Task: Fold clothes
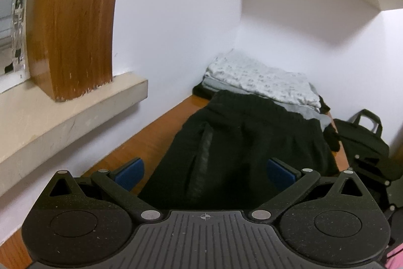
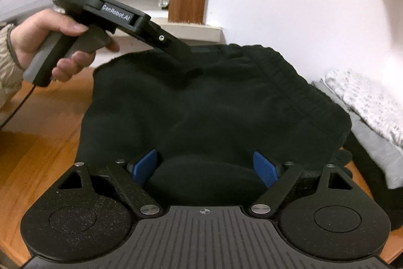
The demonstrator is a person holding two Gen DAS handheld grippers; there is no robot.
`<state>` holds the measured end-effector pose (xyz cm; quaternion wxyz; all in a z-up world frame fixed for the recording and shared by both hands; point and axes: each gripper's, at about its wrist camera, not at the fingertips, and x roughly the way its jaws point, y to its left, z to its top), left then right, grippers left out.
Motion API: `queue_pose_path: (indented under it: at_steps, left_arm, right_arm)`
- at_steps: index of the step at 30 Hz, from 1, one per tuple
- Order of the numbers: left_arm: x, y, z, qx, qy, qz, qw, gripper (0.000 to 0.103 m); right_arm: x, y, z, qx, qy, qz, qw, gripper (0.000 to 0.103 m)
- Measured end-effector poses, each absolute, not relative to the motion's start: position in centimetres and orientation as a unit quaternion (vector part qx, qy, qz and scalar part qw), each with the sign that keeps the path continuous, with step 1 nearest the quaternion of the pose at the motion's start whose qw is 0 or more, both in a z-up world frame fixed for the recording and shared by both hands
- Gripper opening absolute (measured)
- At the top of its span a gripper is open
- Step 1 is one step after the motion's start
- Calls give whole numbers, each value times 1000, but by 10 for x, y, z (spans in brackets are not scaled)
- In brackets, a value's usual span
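The black pants (image 1: pixel 241 143) lie on the brown wooden surface (image 1: pixel 141 143), right in front of both pairs of fingers. The cloth is soft, thick and a bit fuzzy, with a stretchy, ribbed band along the far edge. The left gripper (image 1: pixel 205 172) has its blue, ridged fingers (image 1: pixel 129 173) spread wide apart. One finger hangs over the bare wood just left of the pants and the other hangs over the black cloth, and they pinch nothing. The right gripper (image 2: pixel 205 167) also has its blue fingers (image 2: pixel 264 169) set wide. A puffy, round fold of the pants bulges up between them, but I cannot tell if the fingers press on it. In the right wrist view, a hand (image 2: pixel 47 39) with a tan sleeve holds the grey handle of the left gripper, off to the left of the right fingers, and its long black nose points down at the far side of the pants. Past the pants sits a neat stack of folded clothes (image 1: pixel 262 85), white with small grey marks on top and plain grey below. A black bag (image 1: pixel 365 140) with a loop handle rests to the right of the left fingers. A smooth white wall (image 1: pixel 176 17) stands behind.
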<state>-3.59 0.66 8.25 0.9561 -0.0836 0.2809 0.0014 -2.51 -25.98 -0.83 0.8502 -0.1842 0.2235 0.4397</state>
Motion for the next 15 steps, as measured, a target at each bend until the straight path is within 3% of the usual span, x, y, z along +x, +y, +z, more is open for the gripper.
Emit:
queue_pose_path:
  at_steps: [15]
  left_arm:
    - [-33, 13, 73, -97, 285, -44, 953, 103]
  right_arm:
    - [-11, -328, 12, -182, 247, 426, 851, 82]
